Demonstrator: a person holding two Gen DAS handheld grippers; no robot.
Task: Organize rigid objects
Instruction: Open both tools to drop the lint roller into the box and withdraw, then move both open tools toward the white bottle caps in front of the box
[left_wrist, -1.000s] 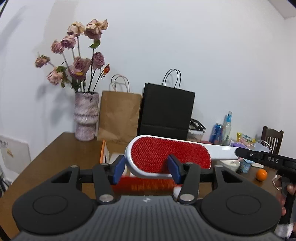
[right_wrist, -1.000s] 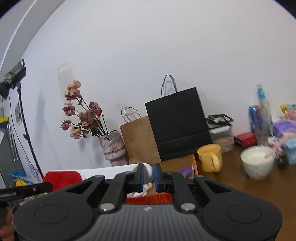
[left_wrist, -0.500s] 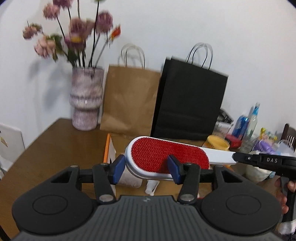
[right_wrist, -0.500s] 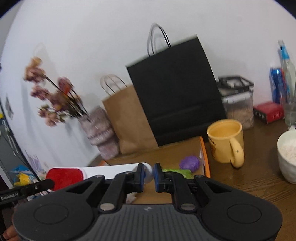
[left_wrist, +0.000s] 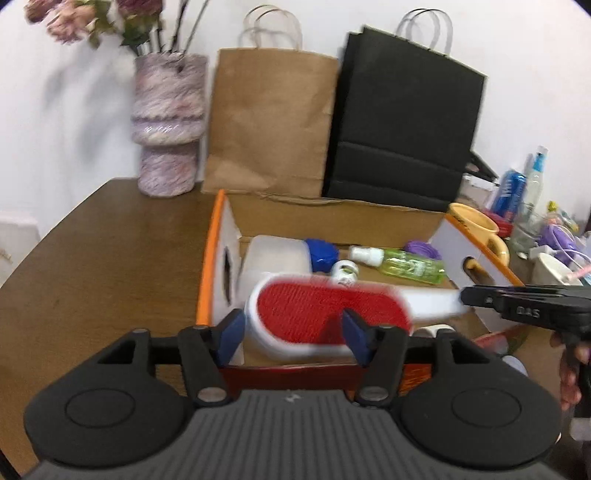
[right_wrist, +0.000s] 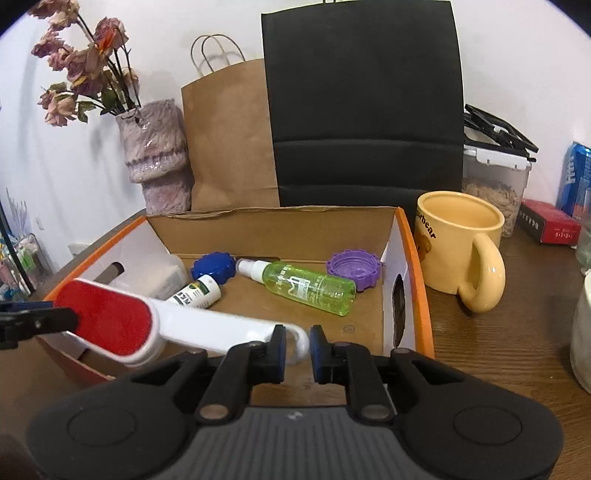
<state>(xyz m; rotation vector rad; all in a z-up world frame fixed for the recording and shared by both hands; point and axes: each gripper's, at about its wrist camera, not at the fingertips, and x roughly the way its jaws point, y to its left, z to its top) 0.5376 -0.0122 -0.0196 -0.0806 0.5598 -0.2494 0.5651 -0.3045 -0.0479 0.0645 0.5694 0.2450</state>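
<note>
Both grippers are opening to release the red-faced, white-handled lint brush (right_wrist: 147, 325) over the orange-rimmed cardboard box (right_wrist: 413, 273): left gripper (left_wrist: 291, 332) pads clearing its head, right gripper (right_wrist: 297, 350) slackening around its handle

surface: brown wooden counter (right_wrist: 491, 332) | on it: open cardboard box (right_wrist: 410, 258), yellow mug (right_wrist: 458, 247), vase (right_wrist: 155, 162), brown paper bag (right_wrist: 229, 136), black bag (right_wrist: 365, 103)

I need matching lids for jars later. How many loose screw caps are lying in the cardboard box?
2. A blue cap lies near the back left; a purple cap lies by the right wall, beyond the green spray bottle. Others may hide under the lint brush.
</note>
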